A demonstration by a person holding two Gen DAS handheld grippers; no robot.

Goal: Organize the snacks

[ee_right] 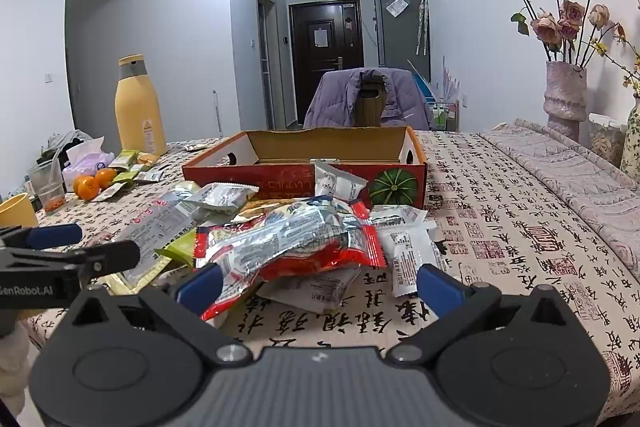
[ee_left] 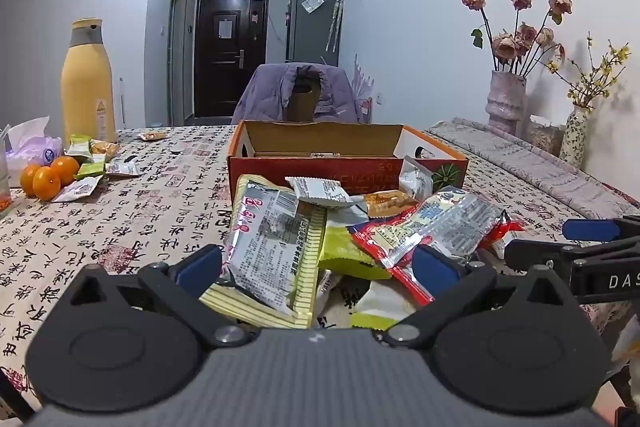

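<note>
Now both tongs, left tongs [ee_left: 318, 263] and right tongs [ee_right: 318, 283], gape released over snack packets [ee_right: 292, 239], seemingly untouched.

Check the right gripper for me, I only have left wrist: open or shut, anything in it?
Observer: The right gripper is open wide. The red-and-silver packet lies partly between its fingers, not pinched.
Operator: What's right of the pile?
Observer: A white packet sits at the pile's right edge, with only tablecloth beyond it.
Operator: Far left, past the oranges?
Observer: A clear plastic cup and a yellow cup stand near that edge.
</note>
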